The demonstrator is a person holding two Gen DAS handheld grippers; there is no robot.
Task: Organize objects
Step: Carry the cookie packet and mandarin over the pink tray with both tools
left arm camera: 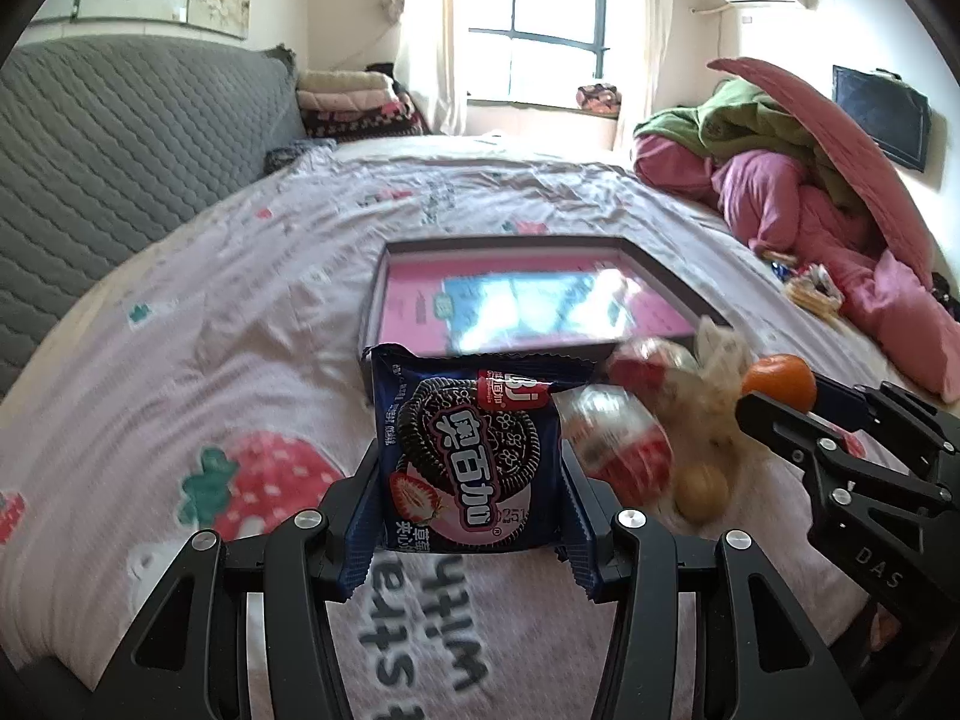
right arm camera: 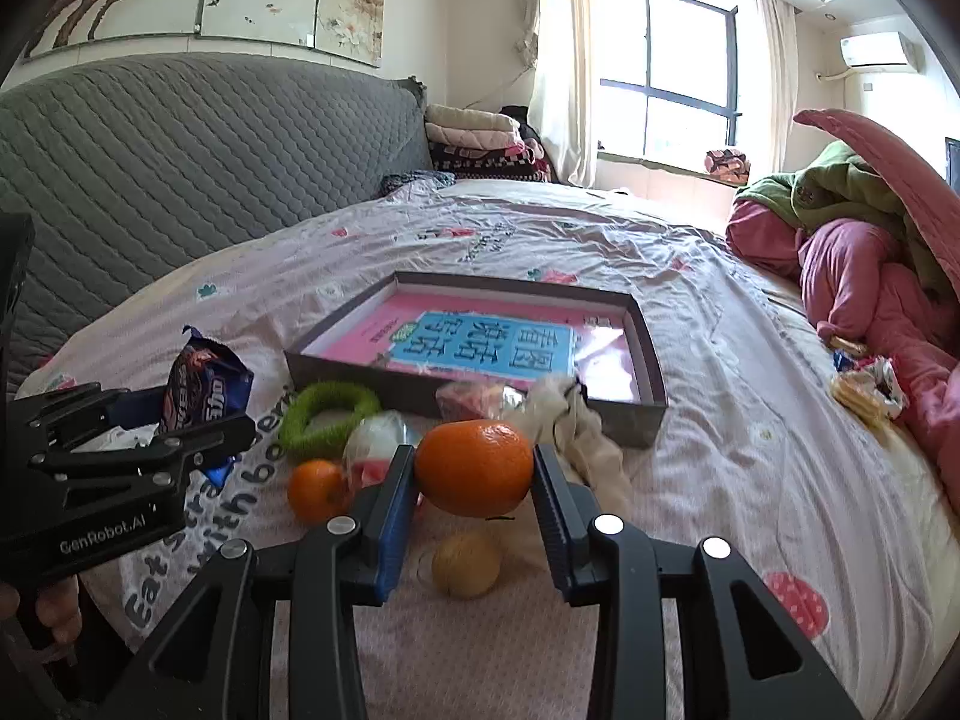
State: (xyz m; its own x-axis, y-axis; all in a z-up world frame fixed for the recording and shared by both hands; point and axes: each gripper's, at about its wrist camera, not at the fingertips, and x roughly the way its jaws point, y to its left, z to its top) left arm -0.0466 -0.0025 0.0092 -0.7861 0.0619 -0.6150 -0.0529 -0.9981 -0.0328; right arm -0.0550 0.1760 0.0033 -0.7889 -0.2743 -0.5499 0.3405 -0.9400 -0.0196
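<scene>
Transport step in hand, judged from the grips: both grippers hold items clear of the bedsheet (right arm camera: 750,480), with the box (right arm camera: 651,360) as the likely destination.

Left of the box's near edge, the left gripper (left arm camera: 471,480) is clamped on a biscuit pack (left arm camera: 471,450), pads pressing both side seams; the pack stands upright between them. Right of it, just before the box's near wall, the right gripper (right arm camera: 474,471) is clamped on an orange (right arm camera: 474,467).

On the sheet before the box lie a green ring (right arm camera: 327,420), a second orange (right arm camera: 315,489), wrapped sweets (right arm camera: 384,438), a tan ball (right arm camera: 467,564) and a crumpled bag (right arm camera: 576,420). More snacks (right arm camera: 864,387) lie well right of the box.

Next move, as a judgement: carry each item over the near wall, lower it onto the pink book (right arm camera: 480,342) inside, then release. The soft pack may sag; the orange may roll.

Surface: printed, wrinkled sheet. Room: grey headboard (right arm camera: 150,168) left of the box, window (right arm camera: 666,72) beyond it, heaped bedding (right arm camera: 870,252) right.
</scene>
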